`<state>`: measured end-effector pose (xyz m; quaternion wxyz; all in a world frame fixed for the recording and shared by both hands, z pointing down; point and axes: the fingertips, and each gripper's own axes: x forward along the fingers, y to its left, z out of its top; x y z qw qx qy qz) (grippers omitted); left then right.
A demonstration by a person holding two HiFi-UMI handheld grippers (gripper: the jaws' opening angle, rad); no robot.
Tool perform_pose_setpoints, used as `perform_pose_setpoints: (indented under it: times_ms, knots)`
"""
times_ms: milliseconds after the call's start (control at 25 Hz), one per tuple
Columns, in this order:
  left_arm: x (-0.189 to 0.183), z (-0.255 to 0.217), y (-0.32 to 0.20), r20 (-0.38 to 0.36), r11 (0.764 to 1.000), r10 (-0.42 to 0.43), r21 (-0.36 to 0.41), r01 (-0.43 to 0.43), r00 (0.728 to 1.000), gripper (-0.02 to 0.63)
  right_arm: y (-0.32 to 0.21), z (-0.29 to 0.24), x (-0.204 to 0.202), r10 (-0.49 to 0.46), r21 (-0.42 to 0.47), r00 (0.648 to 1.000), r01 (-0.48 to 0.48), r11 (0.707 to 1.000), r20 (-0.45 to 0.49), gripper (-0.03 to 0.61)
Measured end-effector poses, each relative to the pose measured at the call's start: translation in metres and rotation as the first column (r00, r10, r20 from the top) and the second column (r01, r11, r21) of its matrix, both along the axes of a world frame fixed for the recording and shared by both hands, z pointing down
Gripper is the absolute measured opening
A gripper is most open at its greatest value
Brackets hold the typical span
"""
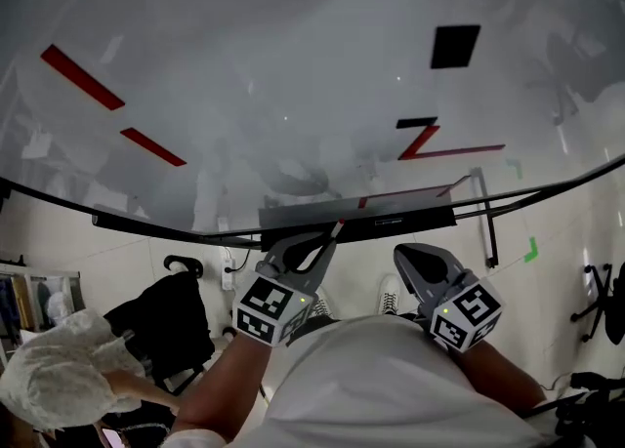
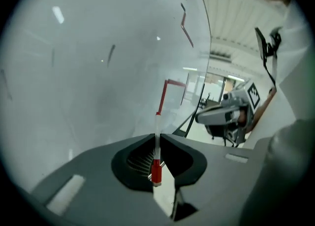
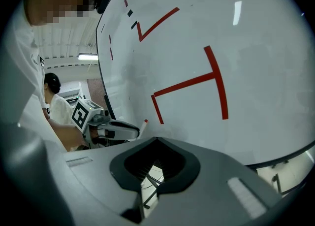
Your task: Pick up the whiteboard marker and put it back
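Head view first: the whiteboard marker [image 1: 334,232] is mostly buried in the left tool [image 1: 320,244]. Only a thin sliver with a red end pokes out, up towards the grey tray [image 1: 400,210] under the whiteboard [image 1: 293,65]. Whether that end touches the tray can't be told from here. The person's white shirt [image 1: 391,387] blocks everything lower down.

The left gripper view fills the gap. The left tool [image 2: 157,137] is clenched on the marker [image 2: 157,157], which has a white barrel and red at both ends. Its long axis runs straight out along the jaws, far end aimed at the board.

In the right gripper view the right tool [image 3: 157,140] has its jaws closed together with nothing between them. This view also catches the marker [image 3: 143,127] side-on, jutting from the other tool towards the board. In the head view the right tool [image 1: 408,257] hangs beside the left, well apart from the marker
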<state>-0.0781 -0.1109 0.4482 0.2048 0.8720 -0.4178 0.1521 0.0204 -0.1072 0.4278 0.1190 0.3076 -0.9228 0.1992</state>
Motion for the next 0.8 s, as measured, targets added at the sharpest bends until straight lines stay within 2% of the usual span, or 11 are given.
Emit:
perform_pose_setpoints:
  times_ms: [80, 240, 560, 800]
  knots:
    - [0.001, -0.01, 0.003, -0.079, 1.0, -0.031, -0.006, 0.031, 0.996, 0.052, 0.0, -0.001, -0.001, -0.001, 0.001, 1.0, 0.001, 1.0, 0.003, 0.002]
    - [0.001, -0.018, 0.014, -0.143, 0.999, -0.047, -0.016, 0.045, 0.989, 0.051, -0.002, -0.003, -0.002, 0.004, 0.002, 1.0, -0.004, 1.0, 0.011, 0.002]
    - [0.007, -0.017, 0.034, -0.203, 0.997, -0.073, -0.042, 0.066, 0.976, 0.052, -0.004, -0.001, -0.003, 0.012, -0.014, 1.0, -0.012, 1.0, 0.026, 0.002]
    - [0.001, -0.018, 0.039, -0.213, 0.996, -0.092, -0.038, 0.085, 0.973, 0.051, -0.001, -0.002, -0.006, 0.0, -0.01, 1.0, 0.0, 1.0, 0.027, 0.002]
